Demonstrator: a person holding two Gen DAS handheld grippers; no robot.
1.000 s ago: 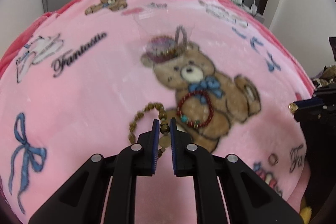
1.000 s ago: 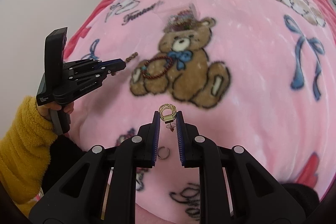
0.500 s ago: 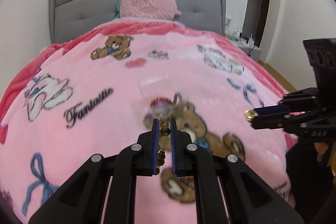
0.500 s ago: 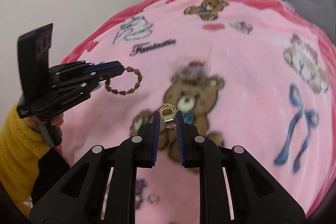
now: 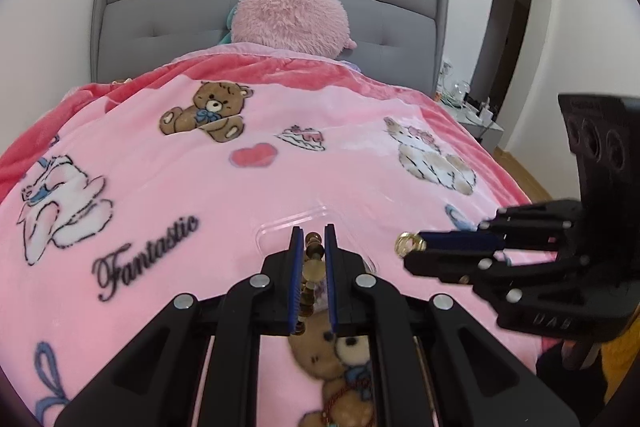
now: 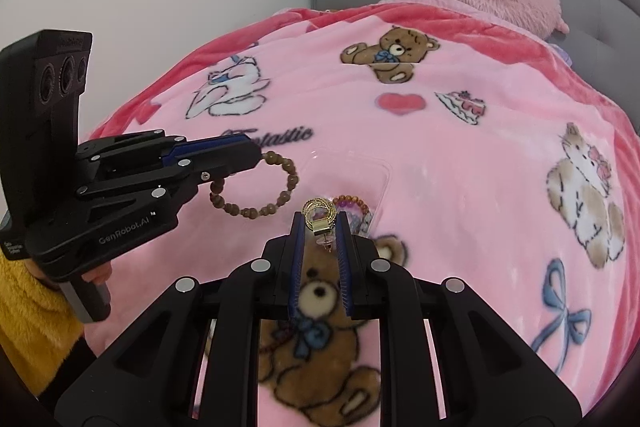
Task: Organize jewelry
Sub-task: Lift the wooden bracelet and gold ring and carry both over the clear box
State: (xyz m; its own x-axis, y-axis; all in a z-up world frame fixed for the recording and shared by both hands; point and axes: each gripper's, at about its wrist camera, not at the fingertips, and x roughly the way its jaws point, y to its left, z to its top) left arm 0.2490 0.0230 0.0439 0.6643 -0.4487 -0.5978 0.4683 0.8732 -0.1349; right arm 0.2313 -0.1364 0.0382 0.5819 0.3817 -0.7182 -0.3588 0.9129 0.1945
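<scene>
1. The left gripper (image 5: 311,241), low at the centre of its own view, had its fingers pinched on a brown bead bracelet (image 6: 256,189); between the blue pads only a few beads and a pale round one showed.
2. In the right wrist view the same gripper entered from the left of the frame, and the bracelet hung off its tip as an open loop in the air above the pink blanket (image 6: 460,163), left of centre.
3. The right gripper (image 6: 319,223), low at the centre of its view, had its fingers closed on a gold earring (image 6: 318,213), whose coiled gold rings stood just past the fingertips and whose post pointed back between the pads.
4. In the left wrist view that gripper reached in from the right, the earring showing as a gold glint at its tip, right of centre.
5. A clear plastic box (image 6: 376,173) lay on the blanket at mid frame, just beyond both grippers' tips; it held more beaded jewelry (image 6: 352,205), partly hidden behind the right gripper's fingers.
6. A dark red bead bracelet (image 5: 340,393) lay on the printed bear at the bottom of the left view.
7. A yellow fleece sleeve (image 6: 28,323) filled the lower left corner of the right view.
8. A pink plush pillow (image 5: 290,15) rested against the grey headboard (image 5: 160,11) at the top.
</scene>
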